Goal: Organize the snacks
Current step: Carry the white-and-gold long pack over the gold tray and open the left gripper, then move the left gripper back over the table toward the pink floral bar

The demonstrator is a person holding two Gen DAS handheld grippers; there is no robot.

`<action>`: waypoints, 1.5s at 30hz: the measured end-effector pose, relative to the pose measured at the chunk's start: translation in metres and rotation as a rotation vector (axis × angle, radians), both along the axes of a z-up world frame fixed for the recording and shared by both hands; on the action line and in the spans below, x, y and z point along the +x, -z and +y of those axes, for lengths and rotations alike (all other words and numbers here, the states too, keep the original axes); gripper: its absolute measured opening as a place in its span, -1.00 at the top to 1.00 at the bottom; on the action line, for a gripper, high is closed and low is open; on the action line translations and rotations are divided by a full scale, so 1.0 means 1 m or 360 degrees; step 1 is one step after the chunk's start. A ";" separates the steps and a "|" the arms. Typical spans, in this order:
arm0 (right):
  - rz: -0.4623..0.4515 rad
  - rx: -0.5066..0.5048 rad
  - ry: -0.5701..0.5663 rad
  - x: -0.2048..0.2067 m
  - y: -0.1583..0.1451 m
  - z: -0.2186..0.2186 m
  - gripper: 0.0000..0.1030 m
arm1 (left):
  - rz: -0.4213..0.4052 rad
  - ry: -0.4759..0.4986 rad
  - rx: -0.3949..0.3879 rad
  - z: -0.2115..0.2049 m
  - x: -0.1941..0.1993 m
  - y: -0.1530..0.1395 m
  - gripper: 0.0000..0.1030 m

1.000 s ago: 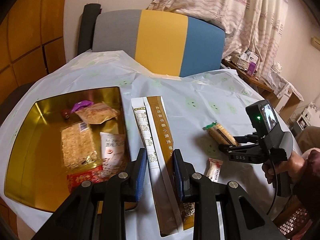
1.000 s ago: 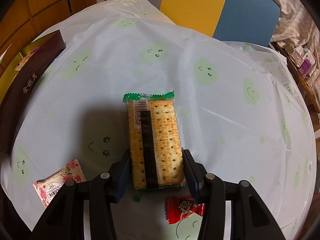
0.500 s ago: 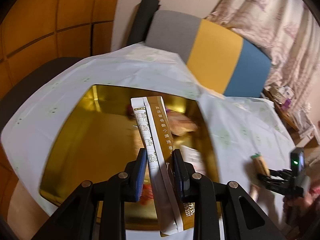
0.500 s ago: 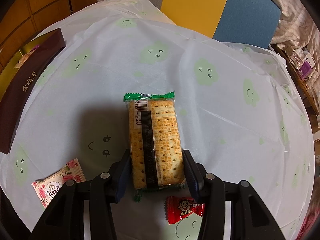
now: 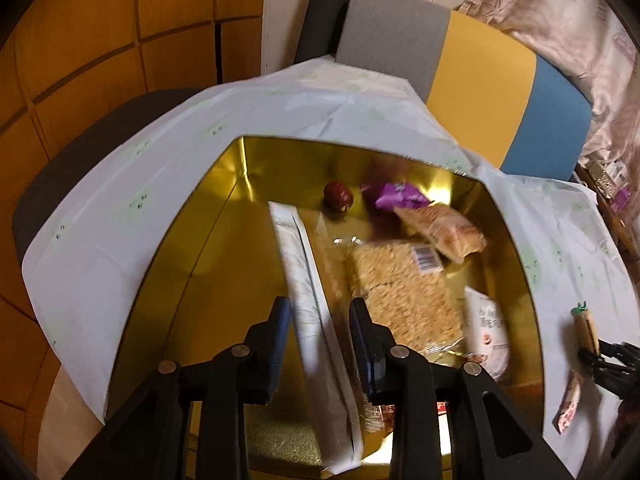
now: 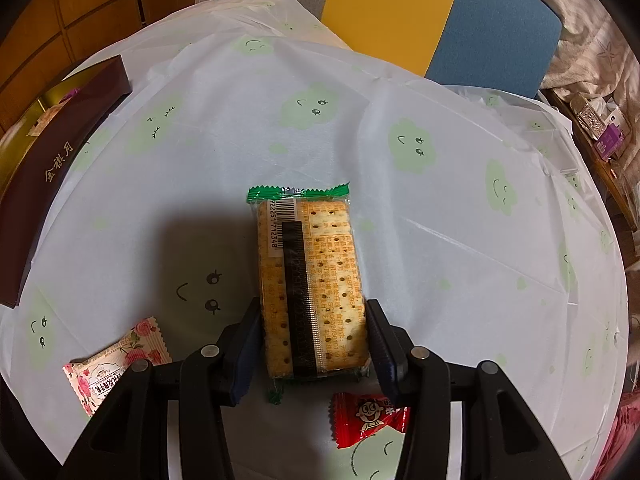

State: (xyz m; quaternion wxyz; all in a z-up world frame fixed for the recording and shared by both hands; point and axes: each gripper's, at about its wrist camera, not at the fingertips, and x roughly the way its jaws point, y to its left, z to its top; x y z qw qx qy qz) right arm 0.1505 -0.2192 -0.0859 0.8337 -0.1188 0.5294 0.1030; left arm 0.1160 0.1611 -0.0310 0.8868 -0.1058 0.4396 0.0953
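Room: wood-panelled wall behind the gold tin [image 5: 192, 248], a grey, yellow and blue chair back [image 5: 460, 60] beyond it, patterned curtain to the right of the chair.
Surface: round desk [image 6: 460, 200] under a pale cover printed with green smiling clouds, creased in places; the gold tin sits at its left side.
Left claw [image 5: 318, 320]: over the gold tin, jaws around a long white packet [image 5: 304, 280] that looks blurred; I cannot tell whether the pads grip it or have let go.
Tin contents: a red date [image 5: 338, 196], a purple wrapper [image 5: 396, 196] and a puffed-grain bar [image 5: 404, 292] to the right of the packet.
Right claw [image 6: 314, 328]: pinching a cracker pack [image 6: 310, 272] just above the desk, well right of the gold tin.
Loose snacks: rose-print sachet [image 6: 116, 364] and red candy [image 6: 368, 416] near the right claw, outside the gold tin.
Risk, packet: it may land slanted across the bar or prop on the tin wall.
Risk, crackers: a hard squeeze could crack them.
Risk, cover: a dragged claw could bunch it and shift the loose snacks.
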 end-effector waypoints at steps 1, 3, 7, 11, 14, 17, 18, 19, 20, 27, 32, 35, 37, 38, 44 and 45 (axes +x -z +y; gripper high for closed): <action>0.0000 0.0001 0.0000 0.000 0.000 0.000 0.03 | 0.0008 -0.0008 0.0005 0.000 -0.001 0.002 0.31; -0.0001 0.0000 0.0000 0.000 0.000 0.000 0.03 | 0.0008 -0.0014 0.0017 -0.001 -0.003 0.003 0.28; -0.0002 -0.0001 0.0000 0.000 0.000 0.000 0.03 | -0.0040 -0.0010 0.0057 -0.007 -0.012 -0.005 0.28; -0.0002 -0.0001 -0.0001 0.000 0.000 0.000 0.03 | -0.0133 0.0080 0.0072 -0.025 -0.022 -0.020 0.28; -0.0003 -0.0001 -0.0001 0.000 0.000 0.000 0.04 | -0.0188 0.0221 0.0047 -0.048 -0.030 -0.030 0.28; -0.0003 -0.0001 -0.0001 0.000 0.000 0.000 0.04 | -0.0210 0.0380 0.0028 -0.077 -0.039 -0.037 0.28; -0.0003 -0.0001 -0.0001 0.000 0.000 0.000 0.04 | -0.0219 0.0433 0.0028 -0.088 -0.041 -0.039 0.28; -0.0003 -0.0001 -0.0001 0.000 0.000 0.000 0.04 | -0.0225 0.0487 0.0022 -0.099 -0.044 -0.040 0.28; -0.0003 -0.0002 -0.0001 0.000 0.000 0.000 0.04 | -0.0226 0.0525 0.0016 -0.108 -0.047 -0.041 0.28; -0.0006 -0.0009 -0.0003 0.000 0.000 0.000 0.04 | -0.0210 0.0811 0.0039 -0.170 -0.064 -0.037 0.28; -0.0006 -0.0013 -0.0005 0.000 0.000 0.000 0.04 | -0.0165 0.0923 0.0052 -0.194 -0.069 -0.025 0.28; -0.0007 -0.0014 -0.0005 0.000 0.000 0.001 0.04 | -0.0147 0.0971 0.0058 -0.206 -0.073 -0.019 0.28; -0.0007 -0.0016 -0.0005 0.000 0.000 0.002 0.04 | -0.0140 0.1002 0.0060 -0.212 -0.074 -0.013 0.28; -0.0008 -0.0016 -0.0005 0.000 0.000 0.002 0.04 | -0.0133 0.1020 0.0064 -0.215 -0.075 -0.010 0.28; -0.0008 -0.0015 -0.0005 0.000 0.000 0.001 0.04 | -0.0078 0.1084 0.0082 -0.226 -0.080 0.012 0.28; -0.0008 -0.0015 -0.0005 0.000 0.000 0.001 0.04 | -0.0072 0.1087 0.0087 -0.226 -0.082 0.014 0.28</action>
